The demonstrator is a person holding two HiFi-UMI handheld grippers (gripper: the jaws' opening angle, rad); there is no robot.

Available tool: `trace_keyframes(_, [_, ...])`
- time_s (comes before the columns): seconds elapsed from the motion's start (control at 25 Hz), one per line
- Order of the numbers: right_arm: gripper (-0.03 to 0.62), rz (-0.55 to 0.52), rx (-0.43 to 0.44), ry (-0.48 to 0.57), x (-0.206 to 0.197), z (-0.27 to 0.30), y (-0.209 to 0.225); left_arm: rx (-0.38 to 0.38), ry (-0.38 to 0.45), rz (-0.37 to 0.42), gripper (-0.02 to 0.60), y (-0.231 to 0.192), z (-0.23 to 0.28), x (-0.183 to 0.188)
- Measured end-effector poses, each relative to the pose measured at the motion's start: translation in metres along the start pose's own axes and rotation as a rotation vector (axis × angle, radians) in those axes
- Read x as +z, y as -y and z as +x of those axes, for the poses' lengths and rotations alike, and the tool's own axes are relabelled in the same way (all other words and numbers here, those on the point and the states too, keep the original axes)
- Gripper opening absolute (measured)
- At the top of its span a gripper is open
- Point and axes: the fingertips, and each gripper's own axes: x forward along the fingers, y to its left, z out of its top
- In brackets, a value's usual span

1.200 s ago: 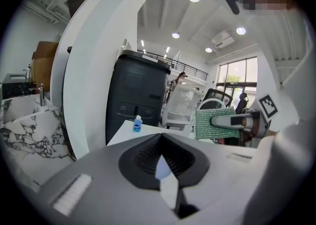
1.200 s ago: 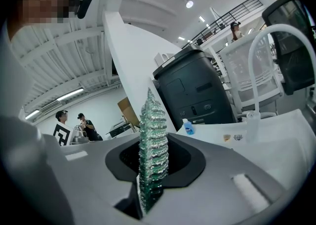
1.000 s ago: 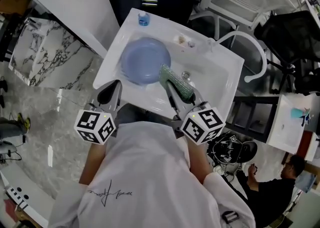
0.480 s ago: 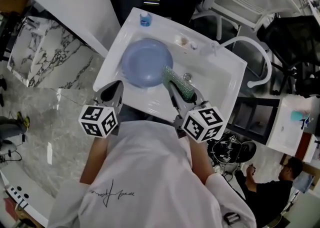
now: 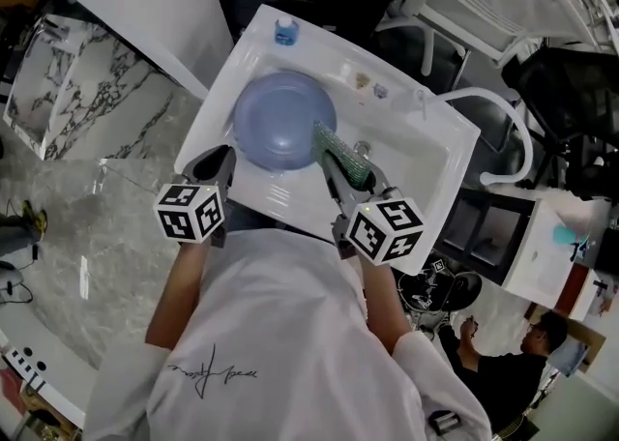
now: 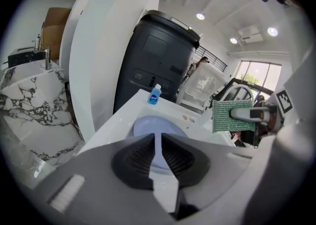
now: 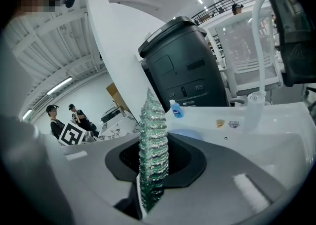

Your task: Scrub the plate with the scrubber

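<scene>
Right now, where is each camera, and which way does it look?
Head view: on the person's head, looking steeply down at the sink and blue plate; shirt, forearms, left gripper and right gripper show.
Left gripper view: on the left gripper, looking along its shut jaws toward the plate.
Right gripper view: on the right gripper, looking along jaws clamped on the green scrubber.
Shared: all three show the soap bottle.
</scene>
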Motion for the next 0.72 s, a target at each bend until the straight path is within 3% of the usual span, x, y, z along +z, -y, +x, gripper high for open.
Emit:
trace_keyframes(0.48, [0.061, -0.062, -0.075, -0.127, -0.025, 0.053, 0.035, 0.016, -0.133, -0.202, 0.051, -0.035, 0.048, -0.034])
trace_keyframes(0.72, [0.061, -0.122, -0.19, -0.222, -0.042, 0.084, 0.065, 0.044, -0.184, -0.257, 0.153, -0.044, 0.061, -0.045])
